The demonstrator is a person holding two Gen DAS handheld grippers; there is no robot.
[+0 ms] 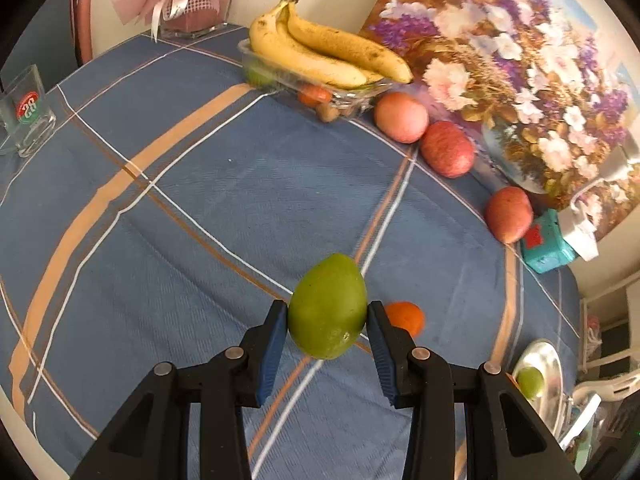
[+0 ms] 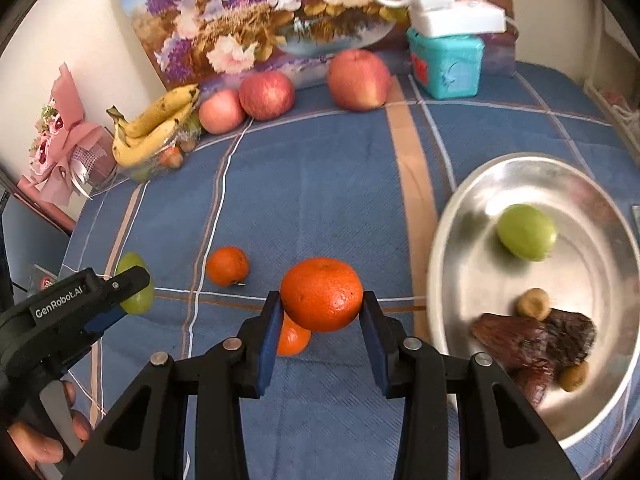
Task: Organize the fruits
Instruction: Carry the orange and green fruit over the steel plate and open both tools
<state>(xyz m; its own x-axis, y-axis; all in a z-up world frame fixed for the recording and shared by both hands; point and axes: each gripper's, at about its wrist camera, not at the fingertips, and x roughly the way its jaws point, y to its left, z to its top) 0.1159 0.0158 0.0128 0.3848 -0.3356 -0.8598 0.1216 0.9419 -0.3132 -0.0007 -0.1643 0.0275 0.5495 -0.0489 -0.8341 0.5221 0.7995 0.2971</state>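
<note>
Left wrist view: the left tool [image 1: 327, 320] clamps a green fruit [image 1: 328, 306] between its blue pads, above the blue checked cloth [image 1: 200, 200].
Behind the fruit: one tangerine [image 1: 406, 317] lies on the cloth, just beside the right pad.
Far edge: bananas [image 1: 324, 50] rest on a clear tray [image 1: 320, 88]; three apples [image 1: 446, 148] line up along the flower painting [image 1: 500, 60].
Right wrist view: the right tool [image 2: 322, 306] grips an orange [image 2: 322, 294], lifted off the cloth.
Below it: a second orange [image 2: 294, 340] sits partly hidden; a third [image 2: 227, 266] lies to the left.
Right side: a metal plate [image 2: 460, 220] holds a green fruit [image 2: 526, 232], a dark piece and two small brown fruits.
</note>
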